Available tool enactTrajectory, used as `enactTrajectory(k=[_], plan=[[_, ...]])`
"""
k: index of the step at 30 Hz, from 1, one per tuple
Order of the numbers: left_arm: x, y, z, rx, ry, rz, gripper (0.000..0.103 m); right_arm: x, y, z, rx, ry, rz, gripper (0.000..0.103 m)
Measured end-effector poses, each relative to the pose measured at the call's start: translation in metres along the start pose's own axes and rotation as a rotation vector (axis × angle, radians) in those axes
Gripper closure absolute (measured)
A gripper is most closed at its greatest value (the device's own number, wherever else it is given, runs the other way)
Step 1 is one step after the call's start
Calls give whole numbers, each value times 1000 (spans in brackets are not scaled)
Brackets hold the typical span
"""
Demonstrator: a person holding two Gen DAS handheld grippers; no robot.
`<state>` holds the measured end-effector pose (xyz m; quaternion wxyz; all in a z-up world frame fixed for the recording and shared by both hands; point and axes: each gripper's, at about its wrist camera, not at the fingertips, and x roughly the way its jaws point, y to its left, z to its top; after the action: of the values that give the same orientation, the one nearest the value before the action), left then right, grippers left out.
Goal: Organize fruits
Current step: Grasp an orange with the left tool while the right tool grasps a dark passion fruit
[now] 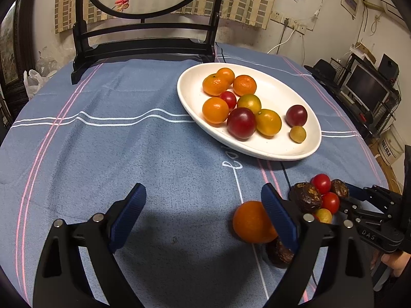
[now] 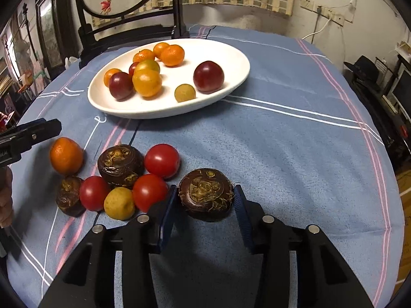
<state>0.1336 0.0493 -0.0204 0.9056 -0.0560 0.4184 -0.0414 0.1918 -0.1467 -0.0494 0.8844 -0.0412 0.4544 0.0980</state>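
One blue striped tablecloth [image 2: 282,141], white plate [image 2: 231,82] at 11 o'clock. Our right gripper [image 2: 205,200] straddles a water chestnut [image 2: 206,193], contact unclear; left gripper [image 1: 203,205] spread wide.

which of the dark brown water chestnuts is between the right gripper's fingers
The lone water chestnut, sitting apart to the right of the fruit pile, framed by the right gripper. The other two sit in the cluster beside the red tomatoes.
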Motion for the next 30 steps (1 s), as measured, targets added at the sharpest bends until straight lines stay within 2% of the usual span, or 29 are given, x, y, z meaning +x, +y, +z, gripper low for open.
enactTrajectory(k=[6, 10, 15, 17, 18, 20, 26, 30], plan=[[-1, -13, -5, 56, 21, -26, 14, -11, -13, -10, 98, -54, 39, 59], [3, -28, -12, 127, 30, -23, 15, -9, -17, -12, 121, -51, 66, 59], [9, -36, -17, 158, 19, -79, 30, -8, -16, -13, 117, -58, 83, 59], [11, -41, -20, 183, 21, -106, 40, -10, -16, -13, 117, -65, 87, 59], [13, -44, -21, 196, 29, -119, 42, -11, -16, -13, 118, -69, 89, 59], [24, -48, -25, 213, 83, -159, 54, -12, -16, -13, 119, -74, 93, 59], [28, -47, -24, 176, 86, -182, 60, -15, -18, -14, 122, -89, 106, 59], [24, -46, -23, 171, 58, -136, 60, -18, -19, -13, 131, -104, 104, 59]])
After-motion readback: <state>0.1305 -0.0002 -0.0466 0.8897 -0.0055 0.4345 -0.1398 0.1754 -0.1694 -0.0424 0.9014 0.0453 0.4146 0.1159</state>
